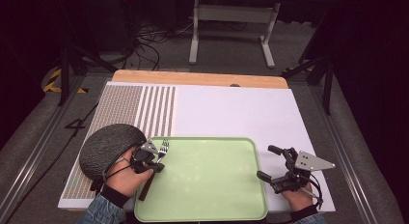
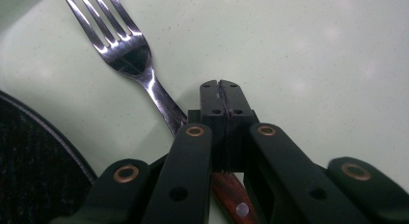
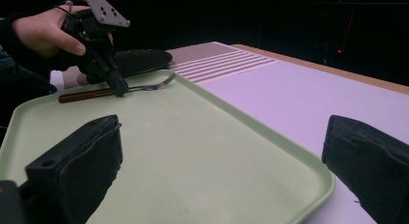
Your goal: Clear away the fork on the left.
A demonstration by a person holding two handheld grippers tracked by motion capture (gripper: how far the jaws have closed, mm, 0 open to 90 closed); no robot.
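A fork [image 1: 164, 146] with a reddish wooden handle lies on the left edge of a pale green tray [image 1: 207, 185], tines pointing away from me. My left gripper [image 1: 159, 161] points down at the fork's neck. In the left gripper view its jaws [image 2: 222, 91] are pressed together with nothing between them, and the fork [image 2: 126, 52] runs past their left side and under them. From the right gripper view the left gripper [image 3: 118, 88] touches the fork [image 3: 147, 87] near the neck. My right gripper [image 1: 266, 162] is open beside the tray's right edge, holding nothing.
A dark round textured object [image 1: 108, 147] sits just left of the tray, close to my left hand. The tray rests on a white mat [image 1: 231, 113] with a striped patch [image 1: 154, 110] at the left. A wooden table edge [image 1: 193, 78] runs along the back.
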